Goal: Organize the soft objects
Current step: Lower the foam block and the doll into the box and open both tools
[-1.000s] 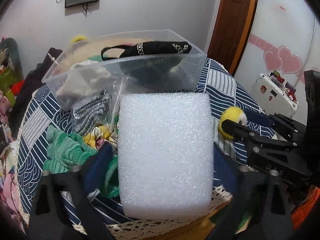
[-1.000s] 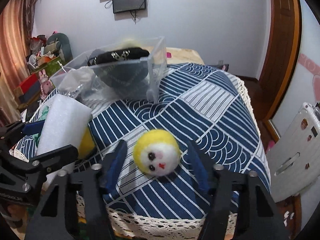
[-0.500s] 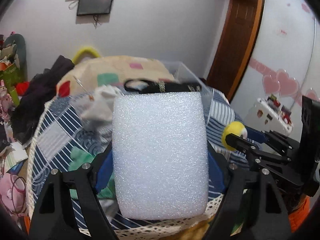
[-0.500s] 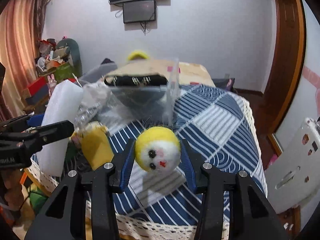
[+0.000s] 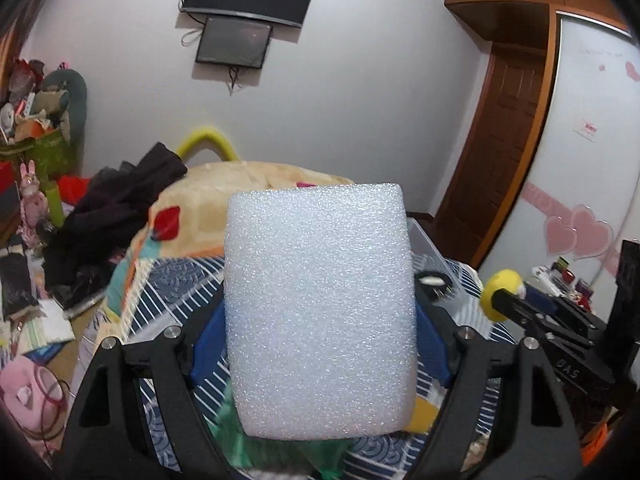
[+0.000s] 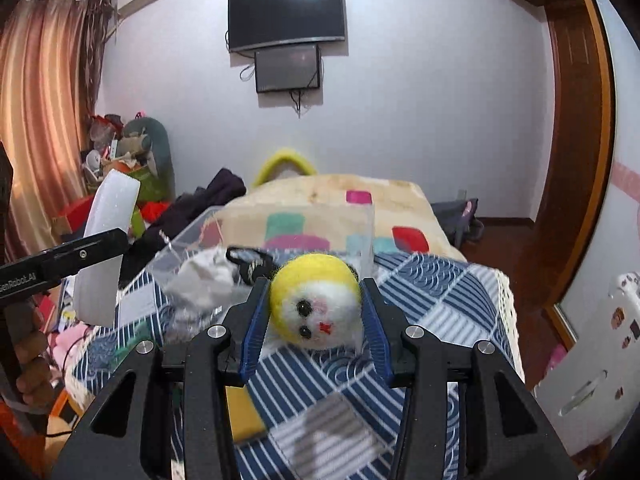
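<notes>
Left tongs point(image 5: 318, 332): clamped on the white foam block point(image 5: 319, 308), blue pads pressed to both its flanks, block upright and lifted clear of the patterned cloth!
Left tongs, seen from the right wrist point(image 6: 102, 240): a black finger crosses the block's side; the block point(image 6: 105, 248) stands tall at the left edge of that view.
Right tongs point(image 6: 314, 312): squeezed onto the yellow-and-white felt ball point(image 6: 316, 300), one blue pad on each side, little face with black eyes and a red mark turned toward the camera.
Right tongs, seen from the left wrist point(image 5: 508, 300): out to the right, the ball point(image 5: 500, 294) poking out at the finger ends, well apart from the block.
Clear plastic bin point(image 6: 280, 236): just beyond the ball on the surface, walls see-through; whether the ball hangs over its rim I cannot tell.
Inside the bin: a black strap item point(image 6: 250, 262) and a crumpled grey-white cloth point(image 6: 202, 284) at the near left corner, partly blurred.
Surface point(image 6: 436, 300): covered in a blue-and-white patchwork cloth with a lace hem.
Yellow block point(image 6: 244, 412): lying on the cloth under the right tongs' left finger.
Green fabric point(image 5: 280, 456): a blurred heap below the foam block.
Bed point(image 6: 348, 192): behind the surface, beige blanket with coloured squares, dark clothes point(image 5: 116, 204) piled at its left.
Wall: a dark screen point(image 6: 286, 16) mounted high, a smaller one point(image 6: 288, 68) beneath.
</notes>
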`<state>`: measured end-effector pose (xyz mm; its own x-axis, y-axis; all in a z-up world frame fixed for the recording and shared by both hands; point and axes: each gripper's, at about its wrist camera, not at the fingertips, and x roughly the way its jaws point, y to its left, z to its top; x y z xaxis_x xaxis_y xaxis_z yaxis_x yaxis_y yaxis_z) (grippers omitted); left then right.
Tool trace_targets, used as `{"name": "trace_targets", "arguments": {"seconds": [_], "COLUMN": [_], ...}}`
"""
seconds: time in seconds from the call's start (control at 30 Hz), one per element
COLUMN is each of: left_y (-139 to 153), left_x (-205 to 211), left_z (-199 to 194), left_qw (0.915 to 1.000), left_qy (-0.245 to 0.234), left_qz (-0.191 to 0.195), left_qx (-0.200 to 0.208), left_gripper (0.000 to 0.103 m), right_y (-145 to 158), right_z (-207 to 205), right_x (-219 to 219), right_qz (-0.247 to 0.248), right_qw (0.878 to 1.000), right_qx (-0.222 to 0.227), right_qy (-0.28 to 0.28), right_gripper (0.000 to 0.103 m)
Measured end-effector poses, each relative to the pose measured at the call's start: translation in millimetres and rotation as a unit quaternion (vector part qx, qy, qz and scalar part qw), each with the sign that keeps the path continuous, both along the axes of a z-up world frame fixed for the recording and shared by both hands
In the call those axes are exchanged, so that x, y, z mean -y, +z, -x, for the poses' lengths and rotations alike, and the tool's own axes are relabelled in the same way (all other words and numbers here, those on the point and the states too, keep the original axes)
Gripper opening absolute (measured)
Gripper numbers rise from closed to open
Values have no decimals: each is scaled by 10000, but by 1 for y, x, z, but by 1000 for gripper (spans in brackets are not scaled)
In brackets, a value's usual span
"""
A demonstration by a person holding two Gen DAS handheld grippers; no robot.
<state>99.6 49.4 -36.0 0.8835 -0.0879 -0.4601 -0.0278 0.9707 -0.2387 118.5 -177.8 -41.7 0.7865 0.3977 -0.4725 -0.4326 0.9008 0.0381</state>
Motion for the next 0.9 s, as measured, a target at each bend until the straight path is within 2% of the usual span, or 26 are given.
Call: {"name": "trace_targets", "arguments": {"seconds": [0.33, 0.5, 0.7, 0.9], "left_y": [5, -2, -23, -43], "left_x": [-6, -5, -9, -12], "left_z": [-42, -66, -91, -110], "left_qw": [9998, 9995, 9992, 9978], "left_qy": [138, 169, 259, 331], "left_qz": [-168, -266, -191, -182], "left_qx": [47, 6, -234, -541], "left_gripper": [80, 80, 80, 80], "right_y": [14, 13, 1, -21], "right_z": [-30, -44, -64, -85], "right_x": [-21, -35, -50, -60], "right_qz": [-89, -41, 112, 322], "right_qw": [9997, 9995, 9997, 9990], "right_qx": [237, 265, 97, -303], "right_qy": [44, 136, 181, 99], "right_gripper": [42, 42, 42, 42]}}
